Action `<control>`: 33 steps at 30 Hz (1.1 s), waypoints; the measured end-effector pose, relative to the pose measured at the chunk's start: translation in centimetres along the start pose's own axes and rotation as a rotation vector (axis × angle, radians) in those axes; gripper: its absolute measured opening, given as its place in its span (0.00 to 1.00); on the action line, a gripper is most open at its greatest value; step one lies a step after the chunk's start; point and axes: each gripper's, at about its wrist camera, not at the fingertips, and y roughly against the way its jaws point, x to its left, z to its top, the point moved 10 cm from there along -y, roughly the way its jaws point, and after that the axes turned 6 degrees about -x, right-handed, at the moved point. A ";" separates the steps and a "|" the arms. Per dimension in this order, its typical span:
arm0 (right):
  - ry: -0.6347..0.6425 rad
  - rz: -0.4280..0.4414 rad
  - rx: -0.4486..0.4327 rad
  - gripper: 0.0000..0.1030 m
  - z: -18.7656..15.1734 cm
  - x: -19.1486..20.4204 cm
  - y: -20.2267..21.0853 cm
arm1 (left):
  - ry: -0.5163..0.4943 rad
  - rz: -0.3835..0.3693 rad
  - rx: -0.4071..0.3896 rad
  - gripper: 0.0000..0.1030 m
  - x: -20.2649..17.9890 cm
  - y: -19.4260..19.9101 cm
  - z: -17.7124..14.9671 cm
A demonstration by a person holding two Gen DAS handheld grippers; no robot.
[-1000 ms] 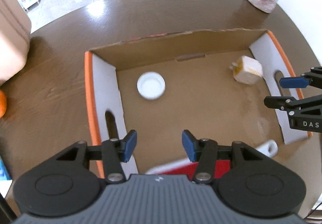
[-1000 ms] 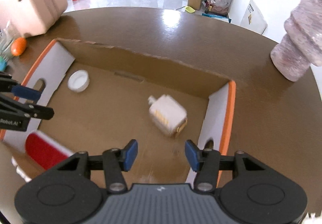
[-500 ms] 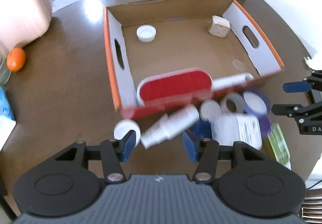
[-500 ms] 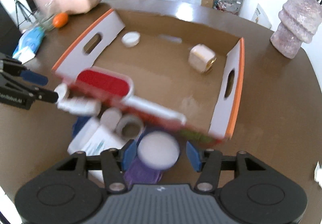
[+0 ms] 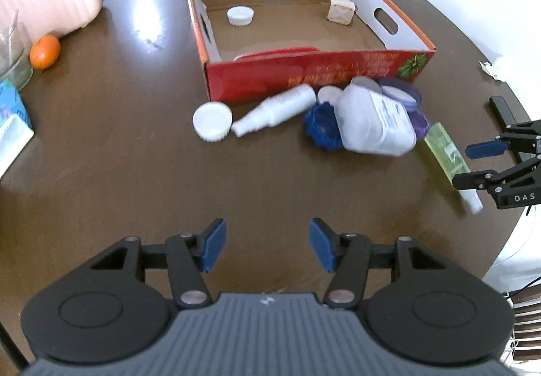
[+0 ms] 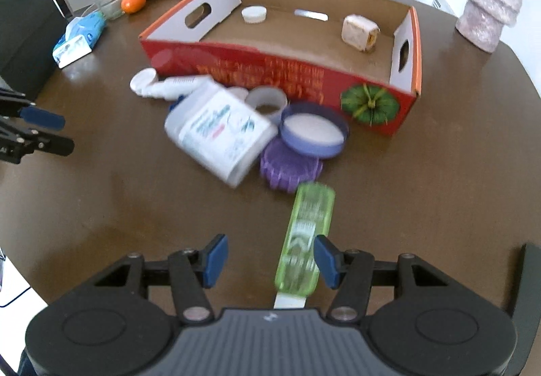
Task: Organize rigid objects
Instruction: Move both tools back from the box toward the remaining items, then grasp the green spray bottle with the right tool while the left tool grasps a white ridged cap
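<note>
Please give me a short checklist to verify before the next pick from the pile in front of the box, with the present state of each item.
1. Left gripper free of any object: ok; its jaws are opening, with only bare table between them.
2. Right gripper free: ok; the green tube lies on the table under its right pad, not clamped.
3. Cardboard box has room: ok; it holds only a white cap, a small cream block and a red item by the front wall.
4. Pile settled: cannot tell; the large white bottle looks blurred.
5. Spray bottle reachable alone: ok; it lies on its side at the pile's edge.
</note>
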 end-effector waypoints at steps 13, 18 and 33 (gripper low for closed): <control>-0.017 -0.023 -0.008 0.53 -2.9 -0.3 -0.7 | 0.079 0.034 -0.041 0.57 3.8 -1.4 -0.3; -0.036 -0.045 -0.006 0.49 -1.9 -1.6 -2.2 | 0.100 0.064 -0.043 0.56 5.5 -3.5 1.4; -0.051 -0.093 -0.019 0.29 1.7 -5.2 -5.0 | 0.164 0.025 -0.061 0.46 6.7 -9.3 7.8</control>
